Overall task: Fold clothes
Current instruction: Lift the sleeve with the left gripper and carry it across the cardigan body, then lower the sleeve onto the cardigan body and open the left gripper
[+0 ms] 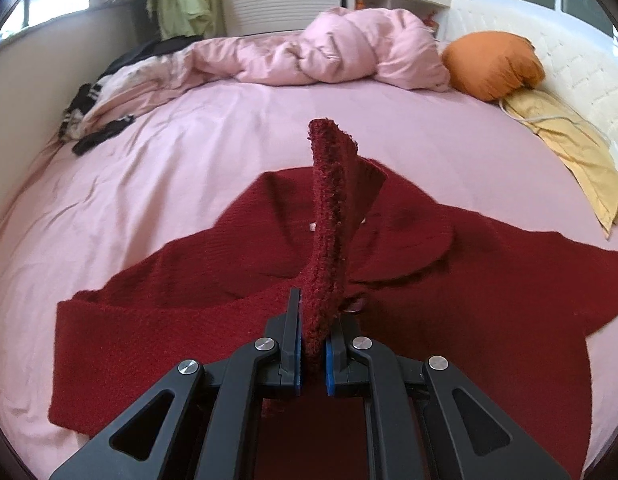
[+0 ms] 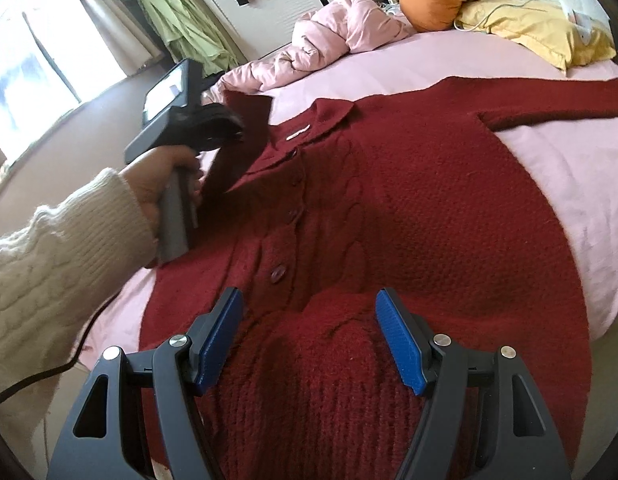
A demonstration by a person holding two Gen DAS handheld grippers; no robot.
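A dark red knit cardigan (image 2: 409, 208) lies buttoned and face up on the pink bed sheet (image 1: 189, 140). My left gripper (image 1: 319, 320) is shut on the cuff of one sleeve (image 1: 333, 200), which stands up between the pads above the collar area. In the right wrist view that left gripper (image 2: 235, 132) is carried by a hand (image 2: 157, 184) in a cream knit sleeve, over the cardigan's left shoulder. The other sleeve (image 2: 569, 104) lies stretched out to the right. My right gripper (image 2: 309, 320) stands open over the hem, with a raised hump of knit between its fingers.
A crumpled pink duvet (image 1: 329, 52) lies at the far side of the bed. An orange pillow (image 1: 493, 64) and a yellow pillow (image 1: 569, 148) rest by the white headboard (image 1: 549, 40). Dark clothes (image 1: 97, 128) sit at the bed's left edge. A cable (image 2: 49, 376) trails below the arm.
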